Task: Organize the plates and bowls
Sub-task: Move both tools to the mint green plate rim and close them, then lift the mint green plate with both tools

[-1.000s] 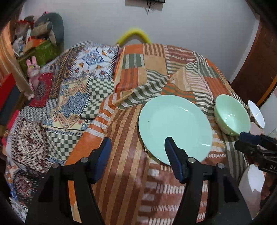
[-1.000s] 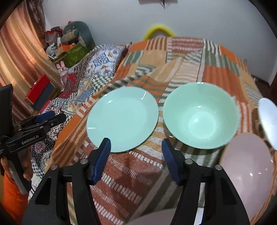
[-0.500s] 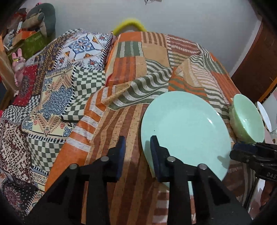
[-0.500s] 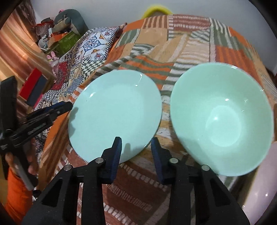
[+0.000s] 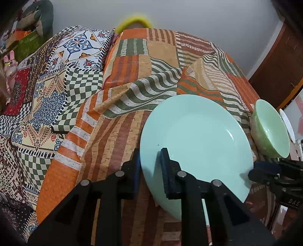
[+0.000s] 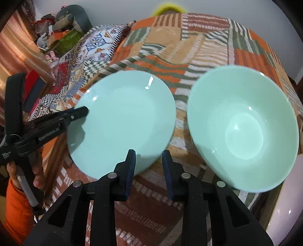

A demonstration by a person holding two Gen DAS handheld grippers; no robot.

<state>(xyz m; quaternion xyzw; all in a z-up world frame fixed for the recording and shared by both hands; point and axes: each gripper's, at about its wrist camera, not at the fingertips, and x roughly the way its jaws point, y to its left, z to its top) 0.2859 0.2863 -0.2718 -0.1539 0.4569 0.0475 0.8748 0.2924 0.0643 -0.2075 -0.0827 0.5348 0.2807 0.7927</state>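
A mint green plate (image 5: pixel 197 140) lies on the patchwork tablecloth; it also shows in the right wrist view (image 6: pixel 123 123). My left gripper (image 5: pixel 150 160) has its two fingers on either side of the plate's left rim, narrowed around it. A mint green bowl (image 6: pixel 244 126) stands right of the plate and shows at the right edge of the left wrist view (image 5: pixel 270 132). My right gripper (image 6: pixel 148 160) is partly open and empty, just in front of the plate's near rim, between plate and bowl.
A pink plate (image 6: pixel 286 193) and a white dish (image 5: pixel 286 123) lie at the table's right edge. The tablecloth (image 5: pixel 144 89) is rumpled behind the plate. A patterned bedspread (image 5: pixel 47 94) and soft toys (image 6: pixel 70 17) are to the left.
My left gripper moved forward and narrowed onto the plate's left rim. My right gripper came closer to plate and bowl and its fingers narrowed.
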